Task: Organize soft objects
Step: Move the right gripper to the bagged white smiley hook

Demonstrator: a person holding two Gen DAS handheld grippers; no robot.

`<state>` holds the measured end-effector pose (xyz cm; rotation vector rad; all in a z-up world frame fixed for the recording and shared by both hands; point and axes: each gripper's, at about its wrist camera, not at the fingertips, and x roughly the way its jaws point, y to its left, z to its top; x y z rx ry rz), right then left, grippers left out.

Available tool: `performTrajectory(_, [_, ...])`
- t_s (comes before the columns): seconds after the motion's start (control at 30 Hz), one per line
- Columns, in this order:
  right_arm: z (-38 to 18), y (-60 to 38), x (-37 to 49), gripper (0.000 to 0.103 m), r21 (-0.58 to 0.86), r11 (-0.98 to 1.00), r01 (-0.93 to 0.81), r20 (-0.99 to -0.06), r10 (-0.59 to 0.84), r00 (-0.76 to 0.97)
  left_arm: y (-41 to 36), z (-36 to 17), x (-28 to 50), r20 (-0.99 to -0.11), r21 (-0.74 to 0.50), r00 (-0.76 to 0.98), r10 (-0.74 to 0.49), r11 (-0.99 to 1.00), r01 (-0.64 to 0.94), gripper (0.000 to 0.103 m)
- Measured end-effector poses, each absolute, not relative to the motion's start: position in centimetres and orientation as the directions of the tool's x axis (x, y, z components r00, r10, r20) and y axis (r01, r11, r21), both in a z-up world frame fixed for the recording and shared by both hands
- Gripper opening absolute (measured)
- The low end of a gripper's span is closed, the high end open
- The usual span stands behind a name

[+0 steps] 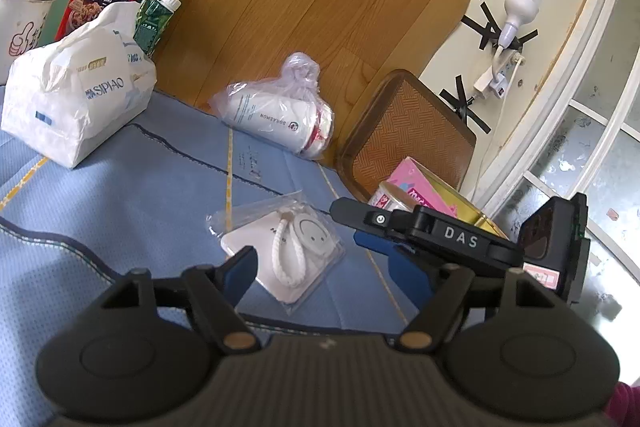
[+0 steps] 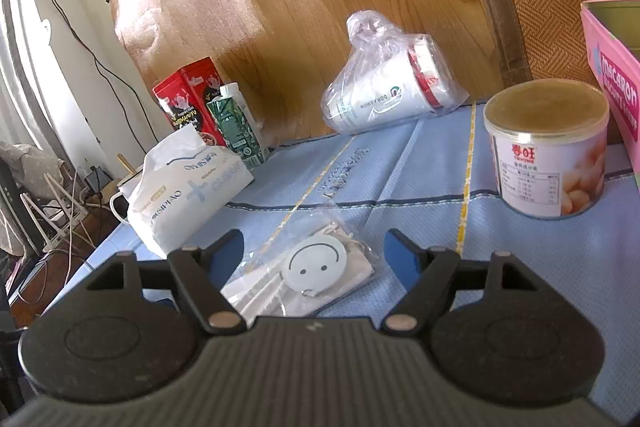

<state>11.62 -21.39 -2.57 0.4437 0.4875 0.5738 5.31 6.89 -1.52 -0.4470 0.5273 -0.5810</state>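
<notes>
Lying flat near the middle of the blue woven tablecloth, toward its front edge: 1 clear plastic pouch holding a white folded cloth, a white rope loop and a round smiley-face tag. Left gripper spread open, hovering just short of the pouch with nothing held; right gripper likewise open and empty, its 2 blue pads flanking the pouch from the opposite side. Probably light, limp and slippery in its film, so likely to slide or crumple rather than lift cleanly; best pinched across the thicker folded cloth, not the loose film border. Farther back: a soft white tissue pack in printed plastic wrap by the left edge, and a bagged white paper cup at the rear edge. Contact between pads and cloth hard to judge here.
</notes>
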Motion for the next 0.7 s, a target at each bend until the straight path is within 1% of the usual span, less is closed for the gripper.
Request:
performTrajectory(0.3, [-2.5,-21.5,11.5,0.08,0.524,0.753,-0.399,-0.304,0.602,0.738,7.2,-1.6,5.4,-0.334,-0.545,0.721,-0.607,0.748,0.378,0.074])
performTrajectory(0.43, [-2.5,-21.9,10.7,0.08,0.512,0.78,-0.36,-0.328,0.565,0.758,8.5,-1.5,5.5,-0.335,-0.573,0.738,-0.586,0.748,0.335,0.074])
performTrajectory(0.53, [-2.6,-22.6,9.1,0.08,0.523,0.767,-0.372,-0.318,0.58,0.75,9.5,-0.5,5.9,-0.342,-0.538,0.768,-0.541,0.783,0.312,0.074])
performTrajectory(0.7, [-2.8,-22.1,7.4,0.08,0.492,0.768,-0.41,-0.335,0.601,0.726,8.4,1.0,8.7,-0.408,-0.448,0.768,-0.493,0.841,0.303,0.073])
